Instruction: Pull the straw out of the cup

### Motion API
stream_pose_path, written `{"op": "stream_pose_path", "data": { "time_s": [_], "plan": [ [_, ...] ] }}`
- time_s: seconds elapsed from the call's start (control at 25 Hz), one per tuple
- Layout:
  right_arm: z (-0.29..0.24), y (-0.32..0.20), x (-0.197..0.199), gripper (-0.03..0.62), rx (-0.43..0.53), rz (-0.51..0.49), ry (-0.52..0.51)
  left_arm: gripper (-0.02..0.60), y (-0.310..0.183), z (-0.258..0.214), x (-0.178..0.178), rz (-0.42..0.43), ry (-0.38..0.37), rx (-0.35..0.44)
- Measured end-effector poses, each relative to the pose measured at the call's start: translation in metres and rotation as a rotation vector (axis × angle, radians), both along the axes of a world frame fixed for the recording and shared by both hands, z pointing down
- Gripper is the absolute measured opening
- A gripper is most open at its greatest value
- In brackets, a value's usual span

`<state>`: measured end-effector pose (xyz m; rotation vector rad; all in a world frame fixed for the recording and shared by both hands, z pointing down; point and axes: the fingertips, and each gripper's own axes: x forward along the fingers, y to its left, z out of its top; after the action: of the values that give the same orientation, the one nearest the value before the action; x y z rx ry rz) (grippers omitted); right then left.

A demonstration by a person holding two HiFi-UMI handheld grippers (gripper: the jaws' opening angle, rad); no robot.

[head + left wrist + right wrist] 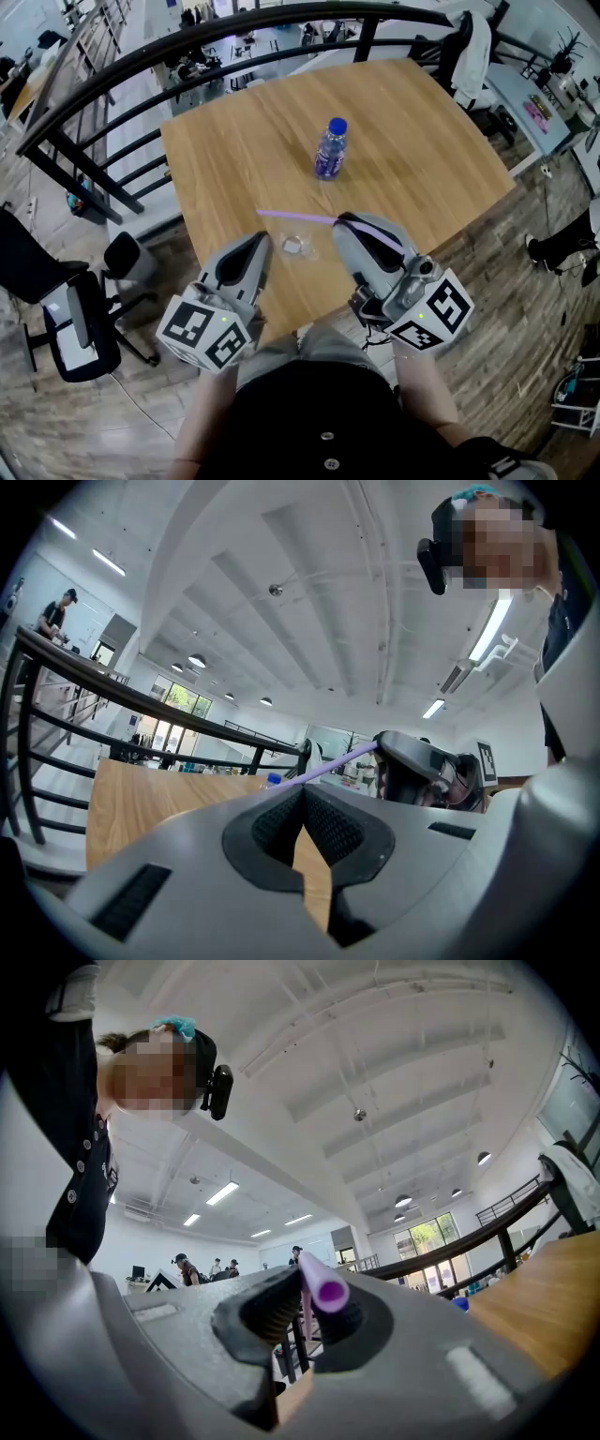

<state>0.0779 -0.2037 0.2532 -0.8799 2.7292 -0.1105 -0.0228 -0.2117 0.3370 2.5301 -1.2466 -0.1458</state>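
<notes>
Straw (295, 217), slim purple plastic tube

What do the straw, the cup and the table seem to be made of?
The straw looks like smooth purple plastic: even colour, thin hollow tube. The cup seems clear plastic, maybe glass: the tabletop shows through it. The table looks wooden or wood laminate, matt, with light grain lines.
</notes>
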Motion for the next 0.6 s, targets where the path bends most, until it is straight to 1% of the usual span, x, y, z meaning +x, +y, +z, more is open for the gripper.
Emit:
{"op": "stream_pose_path", "data": {
  "time_s": [0.36,0.52,0.6],
  "plan": [
    [0.0018,-0.0024,0.0028,0.032,0.000,0.011,0.014,0.015,-0.0013,0.0001,0.0061,0.017,0.004,-0.001],
    [0.0045,-0.0037,0.0035,0.032,-0.010,0.016,0.009,0.015,-0.0023,0.0022,0.0035,0.006,0.030,-0.016],
    [0.0045,-0.0041,0.0034,0.032,-0.010,0.016,0.012,0.015,-0.0026,0.0020,0.0029,0.008,0.032,-0.015]
  ]
}}
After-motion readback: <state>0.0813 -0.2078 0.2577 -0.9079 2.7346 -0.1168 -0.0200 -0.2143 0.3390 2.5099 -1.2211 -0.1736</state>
